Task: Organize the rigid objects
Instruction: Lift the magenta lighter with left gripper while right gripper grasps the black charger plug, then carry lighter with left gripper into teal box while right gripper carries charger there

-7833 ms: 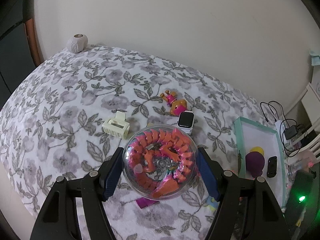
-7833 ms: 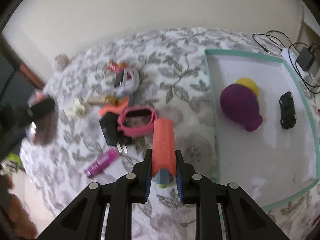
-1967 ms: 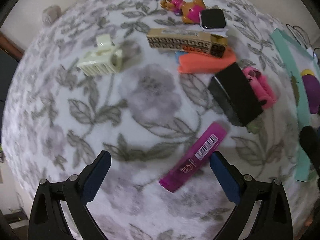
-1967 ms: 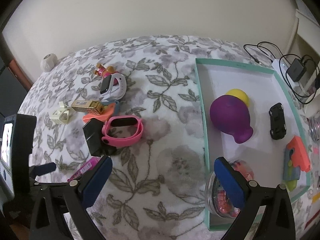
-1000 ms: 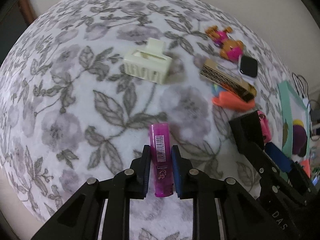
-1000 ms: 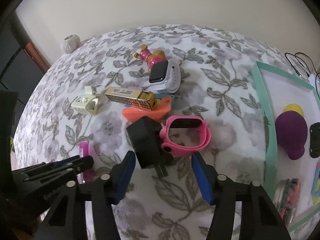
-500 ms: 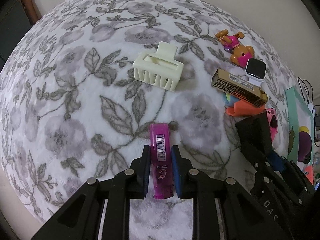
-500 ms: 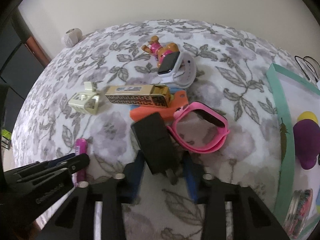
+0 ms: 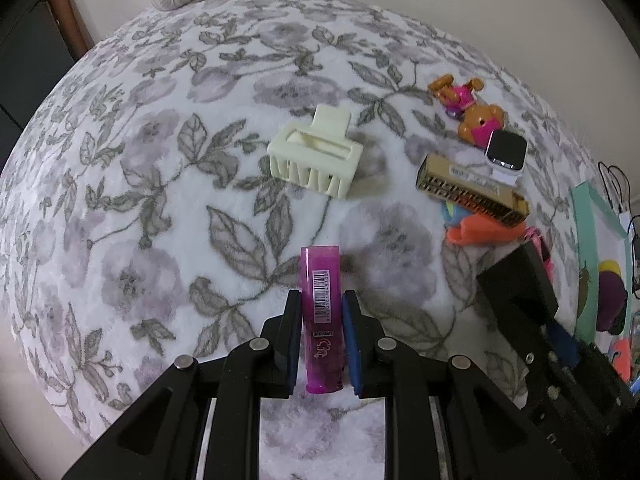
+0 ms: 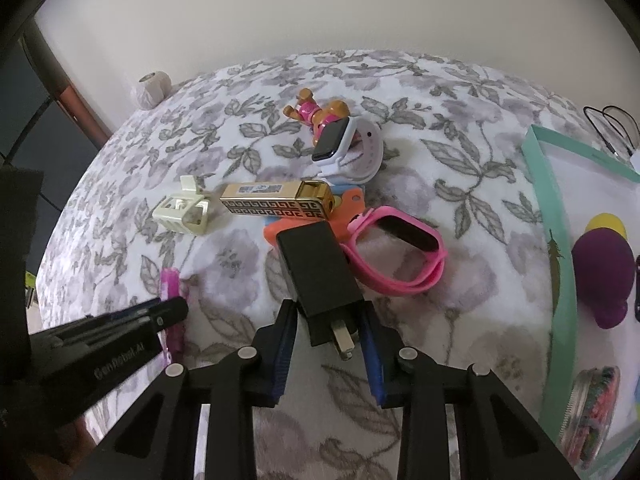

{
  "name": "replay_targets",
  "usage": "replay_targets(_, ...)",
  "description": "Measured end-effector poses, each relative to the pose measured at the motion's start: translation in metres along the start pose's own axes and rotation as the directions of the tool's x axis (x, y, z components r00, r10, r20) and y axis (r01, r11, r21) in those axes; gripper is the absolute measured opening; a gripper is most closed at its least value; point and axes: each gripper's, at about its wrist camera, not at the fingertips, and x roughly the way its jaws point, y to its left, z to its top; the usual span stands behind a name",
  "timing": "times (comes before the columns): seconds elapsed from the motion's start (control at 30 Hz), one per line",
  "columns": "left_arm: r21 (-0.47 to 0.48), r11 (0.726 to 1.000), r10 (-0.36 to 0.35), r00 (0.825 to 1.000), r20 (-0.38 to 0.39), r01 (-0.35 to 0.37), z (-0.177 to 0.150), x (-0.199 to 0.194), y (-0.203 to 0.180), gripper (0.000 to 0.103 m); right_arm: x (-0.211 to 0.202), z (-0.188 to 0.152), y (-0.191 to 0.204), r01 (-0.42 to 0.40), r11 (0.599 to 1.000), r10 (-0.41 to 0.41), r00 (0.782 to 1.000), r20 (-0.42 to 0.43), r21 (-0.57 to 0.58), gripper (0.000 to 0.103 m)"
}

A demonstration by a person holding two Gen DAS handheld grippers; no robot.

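The flowered blanket (image 10: 460,92) spreads soft and plush under everything, so whatever is lifted off it has no firm backing, and at its right edge sits the teal-rimmed tray (image 10: 554,216), already holding a purple toy (image 10: 600,272) and looking like the place these things are bound for. Biggest of the pieces in play is the black charger (image 10: 316,272), lying mid-blanket at the near end of the clutter, its far end touching the orange piece (image 10: 352,210) and the pink watch band (image 10: 400,260) just to its right. The right gripper (image 10: 326,320) is closing on it, pads against the flat sides of its near end, metal prongs poking toward the camera; it looks a stiff, dense block with smooth faces, best squeezed across those broad sides rather than by the prongs. Watch that pink band: rubbery and right alongside, it could drag along. Over on the left, the left gripper (image 9: 320,312) is pinched tight on the magenta tube (image 9: 322,312), gripped across its near half with the barcoded far end sticking out over the blanket. That tube looks light, rigid, glossy, likely to slide if tilted, so a mid-body hold seems wise. The cream hair claw (image 9: 316,158) waits farther off, untouched.
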Motion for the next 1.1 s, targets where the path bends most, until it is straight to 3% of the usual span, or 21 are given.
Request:
replay_targets(0.47,-0.01,0.999,-0.031,0.985,0.171,0.033,0.007,-0.052,-0.012,0.02,-0.038,0.009,-0.012,-0.087,0.995,0.082,0.991,0.105,0.038,0.029)
replay_targets(0.93,0.006,0.999,-0.039,0.979,0.201,0.039,0.008,-0.058,-0.02,0.02,-0.046,0.011,-0.02,-0.092,0.995,0.086,0.989,0.118,0.048,0.029)
replay_targets(1.1,0.049,0.995,-0.096,0.968,0.23,0.088,0.01,-0.074,-0.039,0.02,-0.073,0.02,-0.04,-0.107,0.989,0.085,0.977,0.195,0.103,0.029)
